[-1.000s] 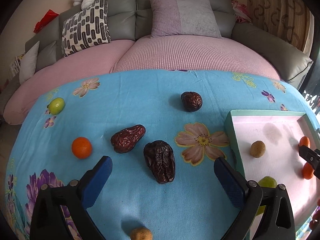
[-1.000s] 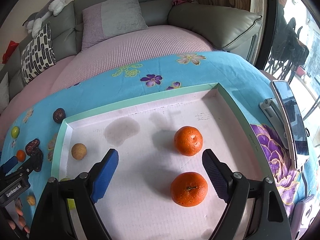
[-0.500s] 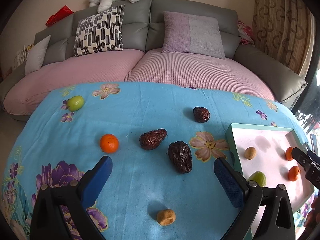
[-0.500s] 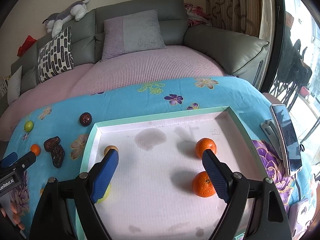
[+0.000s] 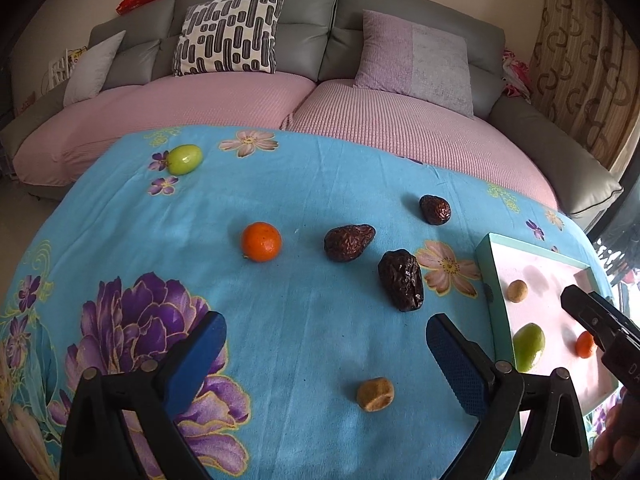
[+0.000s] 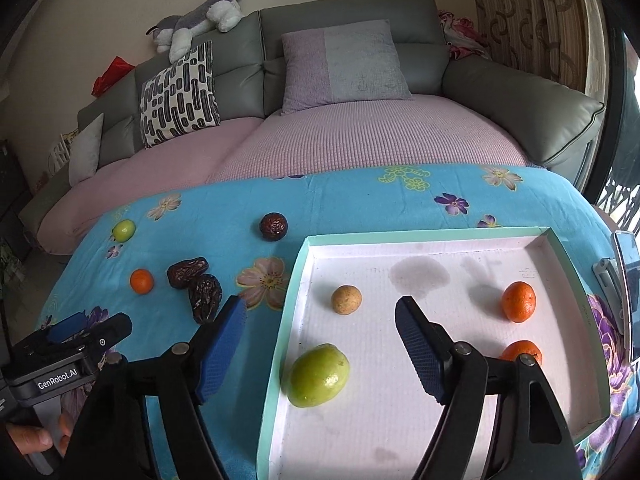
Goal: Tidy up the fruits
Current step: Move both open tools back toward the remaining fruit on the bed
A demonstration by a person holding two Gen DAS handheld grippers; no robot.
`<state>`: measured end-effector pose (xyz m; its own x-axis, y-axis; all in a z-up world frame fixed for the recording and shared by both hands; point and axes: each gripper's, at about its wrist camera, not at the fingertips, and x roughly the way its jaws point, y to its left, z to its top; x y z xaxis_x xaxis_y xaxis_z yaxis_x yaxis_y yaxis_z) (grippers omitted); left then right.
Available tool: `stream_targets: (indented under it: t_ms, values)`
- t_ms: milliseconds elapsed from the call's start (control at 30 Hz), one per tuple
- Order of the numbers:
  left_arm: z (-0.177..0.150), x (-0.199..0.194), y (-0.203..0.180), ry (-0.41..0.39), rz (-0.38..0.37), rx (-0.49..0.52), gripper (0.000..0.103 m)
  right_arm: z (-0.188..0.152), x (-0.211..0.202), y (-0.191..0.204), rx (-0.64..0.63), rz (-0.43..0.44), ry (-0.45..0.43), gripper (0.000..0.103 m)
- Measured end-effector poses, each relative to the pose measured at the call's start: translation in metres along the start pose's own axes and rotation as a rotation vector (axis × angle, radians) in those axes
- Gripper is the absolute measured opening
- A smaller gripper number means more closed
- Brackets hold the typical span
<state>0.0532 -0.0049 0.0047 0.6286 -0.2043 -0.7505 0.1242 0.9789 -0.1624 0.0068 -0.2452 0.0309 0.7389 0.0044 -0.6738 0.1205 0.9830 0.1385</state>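
Observation:
On the blue flowered cloth lie a green fruit (image 5: 184,159), an orange (image 5: 261,241), three dark dates (image 5: 349,237) (image 5: 401,280) (image 5: 435,209) and a small tan fruit (image 5: 375,394). My left gripper (image 5: 322,344) hangs open above the cloth, nothing between its fingers, the tan fruit just below them. The mint-rimmed tray (image 6: 288,312) holds a green fruit (image 6: 319,375), a tan fruit (image 6: 346,299) and two oranges (image 6: 518,301) (image 6: 520,352). My right gripper (image 6: 320,320) is open and empty over the tray's left edge.
A grey sofa with pink covers (image 5: 360,120) curves behind the table. A phone on a stand (image 6: 626,280) sits at the table's right edge beside the tray. A hand holds the left gripper body (image 6: 80,332) at the lower left of the right wrist view.
Both grippers have pulled back and up, so more of the table shows. The right gripper has shifted left from over the two oranges to the tray's left rim. Both stayed open.

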Motion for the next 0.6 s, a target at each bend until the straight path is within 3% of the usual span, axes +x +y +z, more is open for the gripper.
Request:
stream_targets:
  t_ms: [133,367,600]
  values:
    - [-0.008,0.005,-0.002,0.041,-0.003,0.023,0.099,-0.005,0.005,0.011,-0.008,0.023,0.043,0.076]
    - [-0.024,0.019,-0.009,0.134,-0.065,0.054,0.087,-0.007,0.005,0.023,-0.024,0.040,0.056,0.075]
    - [-0.035,0.032,-0.028,0.198,-0.129,0.101,0.066,-0.009,0.009,0.030,-0.051,0.047,0.075,0.069]
